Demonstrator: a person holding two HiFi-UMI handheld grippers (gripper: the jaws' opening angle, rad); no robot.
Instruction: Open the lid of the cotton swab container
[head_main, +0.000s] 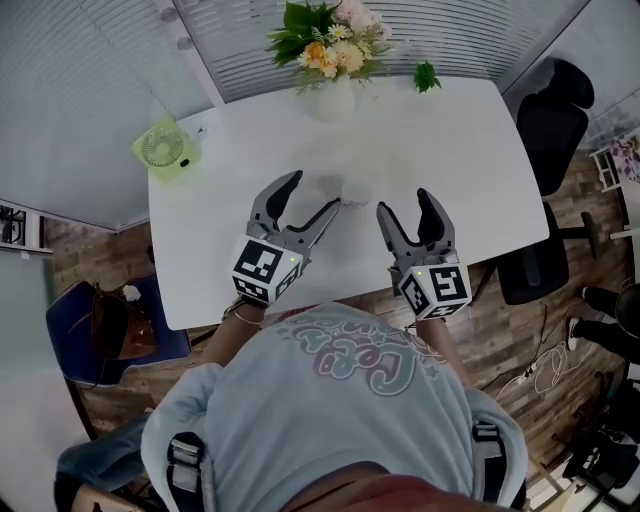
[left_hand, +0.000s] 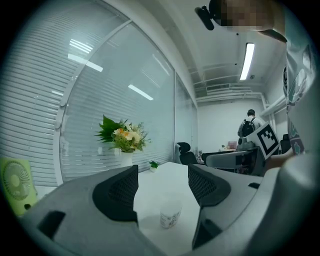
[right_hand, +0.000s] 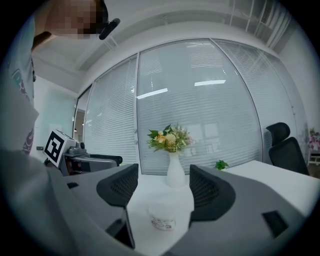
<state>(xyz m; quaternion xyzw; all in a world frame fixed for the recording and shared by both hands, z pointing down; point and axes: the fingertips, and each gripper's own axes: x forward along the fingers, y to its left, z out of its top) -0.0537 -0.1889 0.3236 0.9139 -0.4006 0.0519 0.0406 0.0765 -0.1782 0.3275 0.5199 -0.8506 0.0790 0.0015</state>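
Both grippers hang above the near half of the white table (head_main: 455, 150) with nothing in them. On the left gripper (head_main: 315, 193) the jaws stand wide apart, and its own view shows only bare tabletop and the tub between them. The right gripper (head_main: 405, 204) is likewise spread and holds nothing.

The cotton swab tub (left_hand: 170, 216) stands upright near the middle of the table, its lid (right_hand: 163, 205) on. From the head view it lies at about 1 o'clock from the left gripper and 11 o'clock from the right, clear of both (it is white on white there, and faint). A vase of flowers (head_main: 330, 92) stands further off at 12 o'clock from the tub, and a green fan (head_main: 165, 150) sits at 10 o'clock near the table corner.

I judge that the approach has yet to close, so nothing is braced. The tub looks small and light. A jaw that meets it off-centre would likely skid it across the smooth top or tip it. Prying at the lid before the other gripper has the body clamped could flip the tub and scatter swabs. Too hard a squeeze on the body might bind the lid.
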